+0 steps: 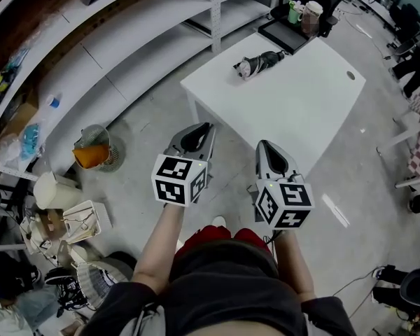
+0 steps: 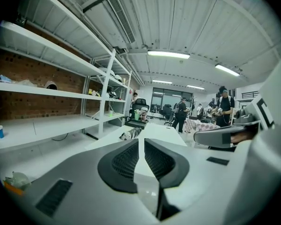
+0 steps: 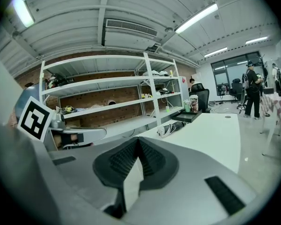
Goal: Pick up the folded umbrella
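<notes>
White table (image 1: 301, 110) dead ahead, and the folded umbrella (image 1: 259, 63) lies on it near the far edge, handle end toward the shelving. Left gripper (image 1: 207, 127) and right gripper (image 1: 263, 145) hang side by side short of the table's near corner, well apart from the umbrella, both jaws pressed together, nothing between them.

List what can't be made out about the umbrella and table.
- Folded umbrella: strap and handle details too small, every view.
- Cups: contents too small, head view.
- Table: near edge hidden behind the left gripper body, left gripper view.
</notes>
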